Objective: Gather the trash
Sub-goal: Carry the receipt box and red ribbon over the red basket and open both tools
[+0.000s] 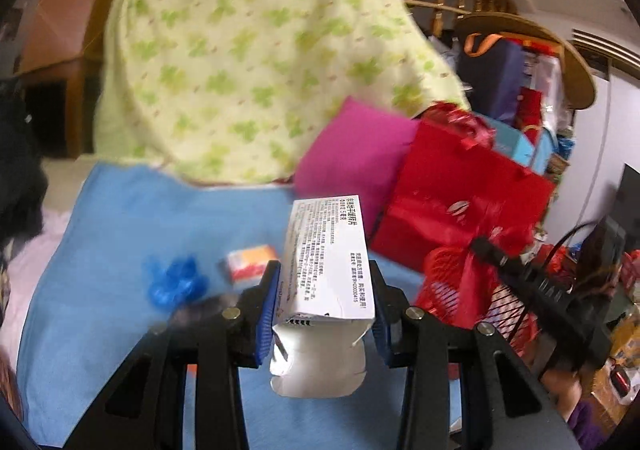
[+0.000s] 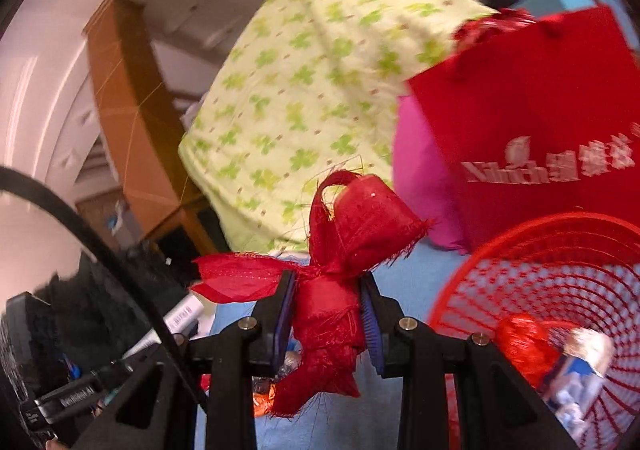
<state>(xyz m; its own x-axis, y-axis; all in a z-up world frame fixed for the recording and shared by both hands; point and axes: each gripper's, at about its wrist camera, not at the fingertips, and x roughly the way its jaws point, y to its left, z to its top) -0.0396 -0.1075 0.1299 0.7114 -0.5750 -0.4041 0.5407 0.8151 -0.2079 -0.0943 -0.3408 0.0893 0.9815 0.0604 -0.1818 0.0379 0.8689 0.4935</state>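
Observation:
My left gripper (image 1: 324,290) is shut on a white printed carton (image 1: 328,262), held above the blue cloth (image 1: 120,234). A crumpled blue wrapper (image 1: 174,280) and a small orange-and-white box (image 1: 250,260) lie on the cloth just left of the fingers. My right gripper (image 2: 328,302) is shut on a frayed red ribbon bow (image 2: 344,250), held up to the left of the red mesh basket (image 2: 560,258). The basket holds a red crumpled wad (image 2: 524,342) and a blue-and-silver wrapper (image 2: 580,362). The basket also shows in the left wrist view (image 1: 448,282).
A green clover-print cloth (image 1: 248,61) drapes a wooden chair behind. A pink cushion (image 1: 352,153) and a red paper bag (image 1: 460,201) stand at the right of the cloth. The other gripper's black body (image 1: 540,282) reaches over the basket. Cluttered shelves fill the far right.

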